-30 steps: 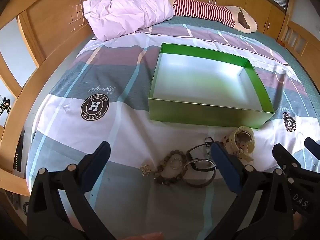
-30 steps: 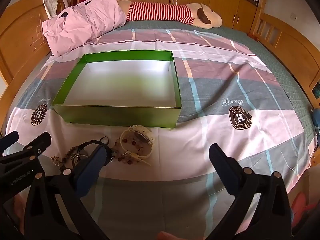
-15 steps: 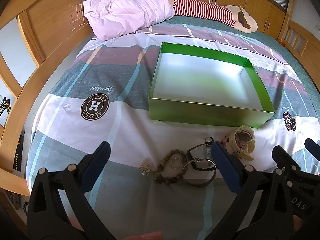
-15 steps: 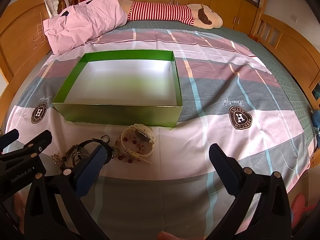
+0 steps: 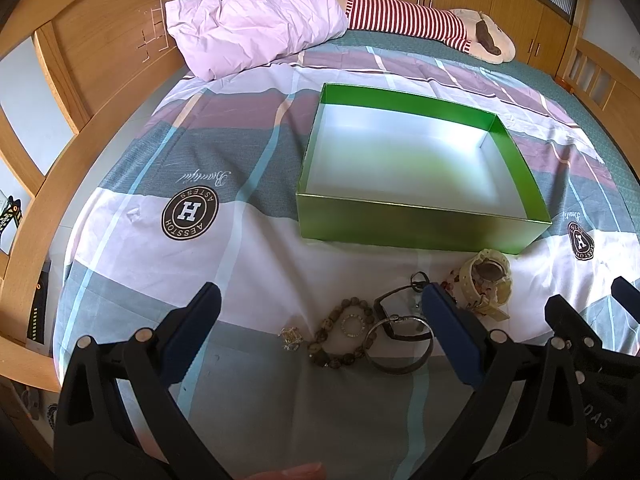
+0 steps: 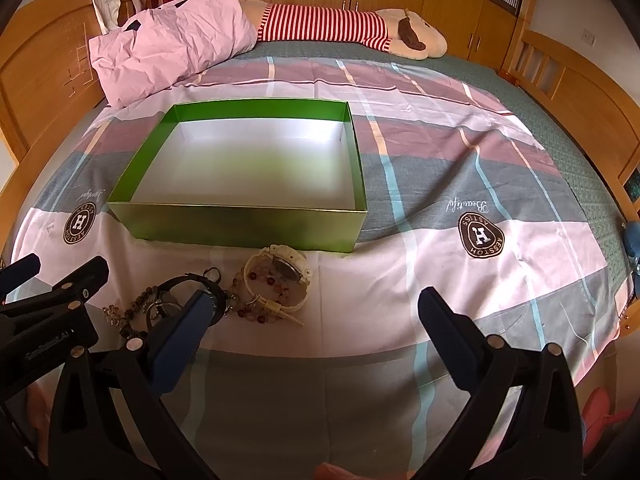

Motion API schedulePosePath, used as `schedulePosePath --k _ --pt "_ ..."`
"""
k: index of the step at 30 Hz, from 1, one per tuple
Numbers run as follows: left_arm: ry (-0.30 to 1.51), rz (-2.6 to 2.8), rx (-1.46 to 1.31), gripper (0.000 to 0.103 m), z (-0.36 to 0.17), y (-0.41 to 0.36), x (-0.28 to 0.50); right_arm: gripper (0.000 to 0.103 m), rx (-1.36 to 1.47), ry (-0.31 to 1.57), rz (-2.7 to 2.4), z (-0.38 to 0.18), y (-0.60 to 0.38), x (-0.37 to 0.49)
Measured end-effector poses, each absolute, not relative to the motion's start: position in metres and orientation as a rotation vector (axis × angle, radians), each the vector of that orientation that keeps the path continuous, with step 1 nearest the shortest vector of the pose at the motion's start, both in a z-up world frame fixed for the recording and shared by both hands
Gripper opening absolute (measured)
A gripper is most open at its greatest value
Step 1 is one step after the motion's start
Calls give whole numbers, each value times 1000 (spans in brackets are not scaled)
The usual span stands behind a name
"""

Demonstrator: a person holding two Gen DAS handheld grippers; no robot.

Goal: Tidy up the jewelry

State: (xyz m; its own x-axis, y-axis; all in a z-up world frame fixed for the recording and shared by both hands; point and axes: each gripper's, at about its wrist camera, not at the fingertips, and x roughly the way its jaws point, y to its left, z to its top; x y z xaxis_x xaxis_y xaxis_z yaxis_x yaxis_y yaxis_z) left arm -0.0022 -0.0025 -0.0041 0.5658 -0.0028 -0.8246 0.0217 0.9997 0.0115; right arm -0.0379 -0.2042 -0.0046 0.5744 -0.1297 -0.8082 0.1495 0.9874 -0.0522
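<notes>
Jewelry lies between my left gripper's spread fingers. My right gripper is open too, jewelry by its left finger.

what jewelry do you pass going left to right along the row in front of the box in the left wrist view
small silver charm → brown bead bracelet → metal bangle → cream watch

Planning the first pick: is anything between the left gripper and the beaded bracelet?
Nothing visible. The left gripper hangs open over the beaded bracelet, which lies on the bedsheet, though a metal bangle touches its right side.
</notes>
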Motion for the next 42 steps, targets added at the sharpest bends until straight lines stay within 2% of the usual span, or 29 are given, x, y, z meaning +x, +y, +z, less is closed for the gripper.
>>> schedulePosePath --k 42 --pt "975 -8 39 101 -7 -5 -3 102 9 947 -148 -7 -194 -40"
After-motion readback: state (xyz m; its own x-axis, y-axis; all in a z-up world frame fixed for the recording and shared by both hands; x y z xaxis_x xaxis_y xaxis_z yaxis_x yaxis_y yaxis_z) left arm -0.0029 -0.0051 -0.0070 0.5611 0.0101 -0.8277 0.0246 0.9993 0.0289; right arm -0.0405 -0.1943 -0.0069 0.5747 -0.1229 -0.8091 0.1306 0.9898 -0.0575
